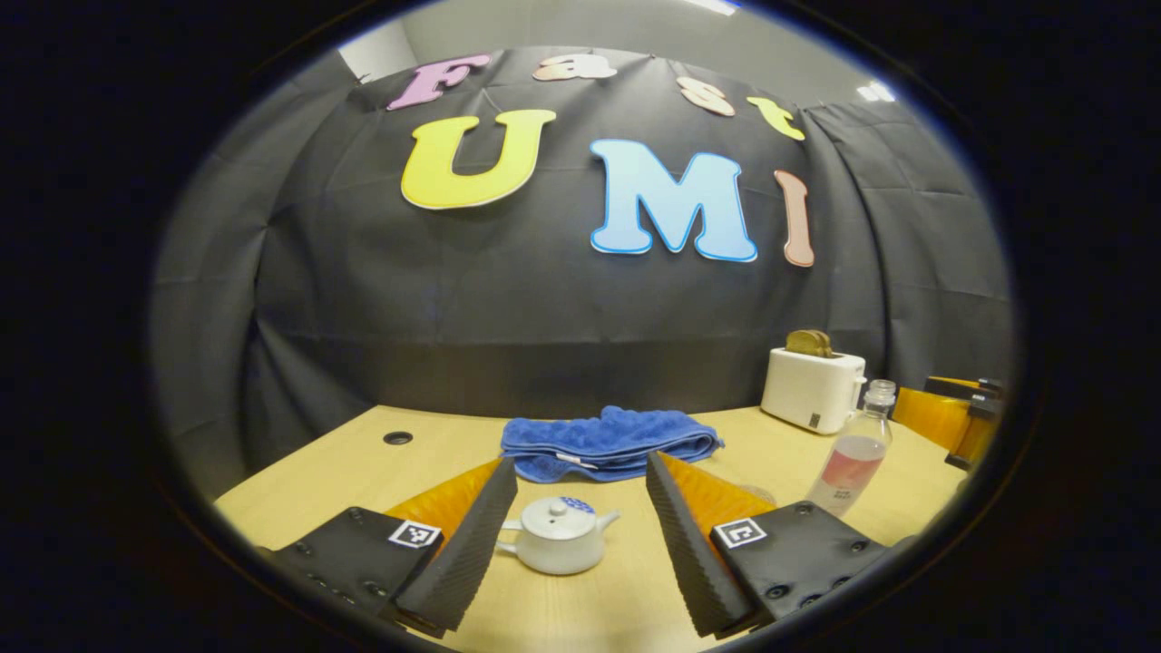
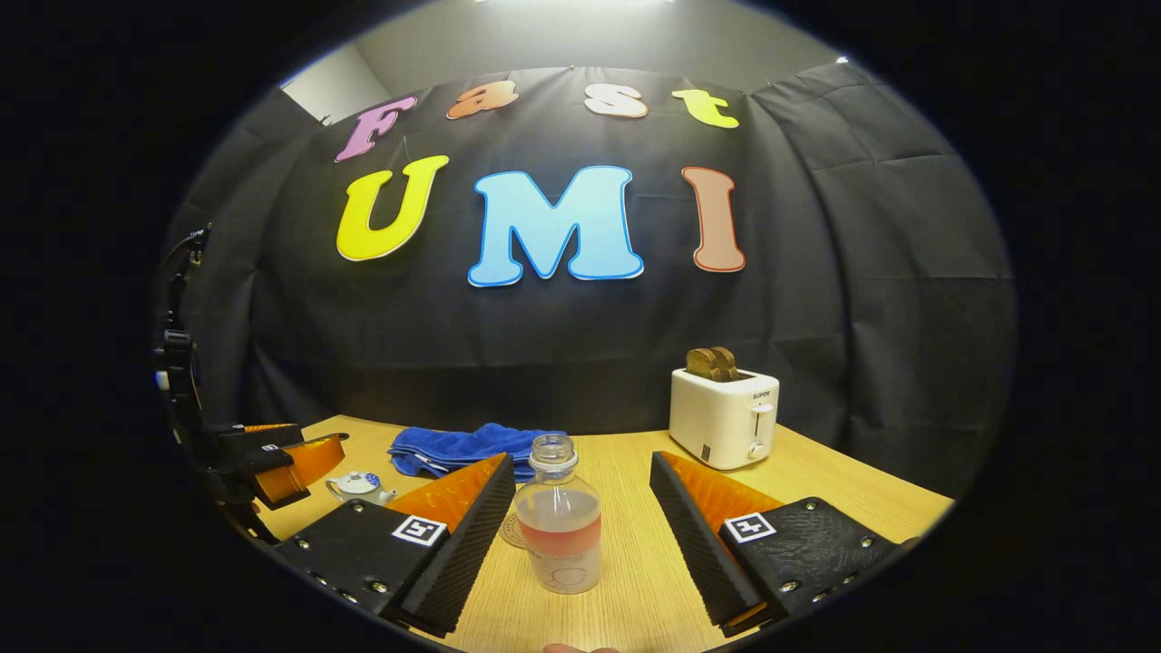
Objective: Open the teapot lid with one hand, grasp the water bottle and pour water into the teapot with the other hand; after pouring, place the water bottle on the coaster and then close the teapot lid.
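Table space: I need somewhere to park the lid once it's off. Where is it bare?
Bare wood lies left of the teapot, out to the cable hole, and between towel and toaster. It is crowded by the water bottle, near the coaster.

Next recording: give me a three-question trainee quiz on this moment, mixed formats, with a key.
1. True or false: the teapot has its lid on.
2. Which does the right gripper frame between its open fingers? A) toaster B) water bottle C) blue towel
3. Fill in: the left gripper is ____, with the teapot between its fingers, untouched.

Key:
1. True.
2. B; the bottle stands uncapped on the table, not gripped.
3. Open.
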The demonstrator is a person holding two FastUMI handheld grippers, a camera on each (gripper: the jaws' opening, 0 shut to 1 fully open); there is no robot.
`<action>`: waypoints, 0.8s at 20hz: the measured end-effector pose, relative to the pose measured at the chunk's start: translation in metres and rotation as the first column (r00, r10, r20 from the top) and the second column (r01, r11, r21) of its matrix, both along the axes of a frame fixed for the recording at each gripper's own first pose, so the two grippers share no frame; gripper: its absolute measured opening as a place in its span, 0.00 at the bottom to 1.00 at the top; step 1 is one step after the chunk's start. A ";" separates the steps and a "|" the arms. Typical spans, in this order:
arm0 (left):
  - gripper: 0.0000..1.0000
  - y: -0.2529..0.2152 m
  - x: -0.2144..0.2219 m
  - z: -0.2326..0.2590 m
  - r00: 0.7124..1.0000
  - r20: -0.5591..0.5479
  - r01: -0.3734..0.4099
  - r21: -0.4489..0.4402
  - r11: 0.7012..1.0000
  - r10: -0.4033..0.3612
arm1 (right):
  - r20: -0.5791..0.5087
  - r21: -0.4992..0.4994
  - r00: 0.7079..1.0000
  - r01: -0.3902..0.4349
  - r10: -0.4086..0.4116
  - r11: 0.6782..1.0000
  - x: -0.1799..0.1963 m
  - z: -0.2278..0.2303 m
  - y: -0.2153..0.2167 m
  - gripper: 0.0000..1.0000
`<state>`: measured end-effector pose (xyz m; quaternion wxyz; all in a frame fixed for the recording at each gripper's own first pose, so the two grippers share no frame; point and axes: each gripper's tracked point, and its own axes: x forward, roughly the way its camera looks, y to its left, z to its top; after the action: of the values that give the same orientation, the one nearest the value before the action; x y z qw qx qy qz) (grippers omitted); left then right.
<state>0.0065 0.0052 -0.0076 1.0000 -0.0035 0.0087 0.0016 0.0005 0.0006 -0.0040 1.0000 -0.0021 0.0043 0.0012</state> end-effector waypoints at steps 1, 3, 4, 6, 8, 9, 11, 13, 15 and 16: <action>0.91 0.000 0.000 -0.001 1.000 0.001 0.000 -0.001 1.000 0.000 | 0.001 -0.001 1.000 0.001 -0.001 1.000 0.000 0.001 0.000 0.96; 0.91 0.000 0.001 0.000 1.000 0.004 0.002 0.000 1.000 -0.002 | 0.000 -0.001 1.000 0.001 -0.001 1.000 0.000 0.001 -0.001 0.96; 0.91 -0.001 0.001 0.000 1.000 0.003 0.003 0.003 1.000 -0.003 | -0.001 0.000 1.000 0.000 0.000 1.000 0.000 -0.001 0.000 0.96; 0.91 0.002 0.005 -0.003 1.000 -0.002 0.003 0.015 1.000 -0.003 | -0.008 0.002 1.000 -0.002 0.002 1.000 0.001 -0.003 0.000 0.96; 0.91 0.003 0.015 -0.005 1.000 -0.008 0.003 0.027 1.000 -0.003 | -0.013 0.005 1.000 -0.003 0.003 1.000 0.000 -0.006 0.000 0.96; 0.91 0.007 0.019 -0.008 1.000 -0.013 0.002 0.032 0.999 -0.001 | -0.017 0.006 1.000 -0.003 0.003 1.000 0.000 -0.007 0.001 0.96; 0.92 0.012 0.030 -0.012 1.000 -0.018 0.001 0.029 1.000 0.000 | -0.025 0.006 1.000 -0.002 0.002 1.000 -0.001 -0.011 0.000 0.96; 0.91 0.018 0.043 -0.021 0.999 -0.039 -0.002 0.016 1.000 0.003 | -0.031 0.007 1.000 0.006 -0.006 1.000 -0.002 -0.013 -0.003 0.96; 0.91 0.026 0.056 -0.033 0.998 -0.066 -0.013 0.019 1.000 0.015 | -0.038 0.011 0.999 0.015 -0.015 1.000 -0.003 -0.017 -0.007 0.96; 0.91 0.029 0.060 -0.038 0.997 -0.076 -0.018 0.022 1.000 0.019 | -0.040 0.013 0.999 0.021 -0.020 1.000 -0.004 -0.019 -0.009 0.96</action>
<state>0.0666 0.0342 -0.0454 0.9988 0.0070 0.0469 0.0110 -0.0031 -0.0086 -0.0225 0.9997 0.0046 0.0242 -0.0089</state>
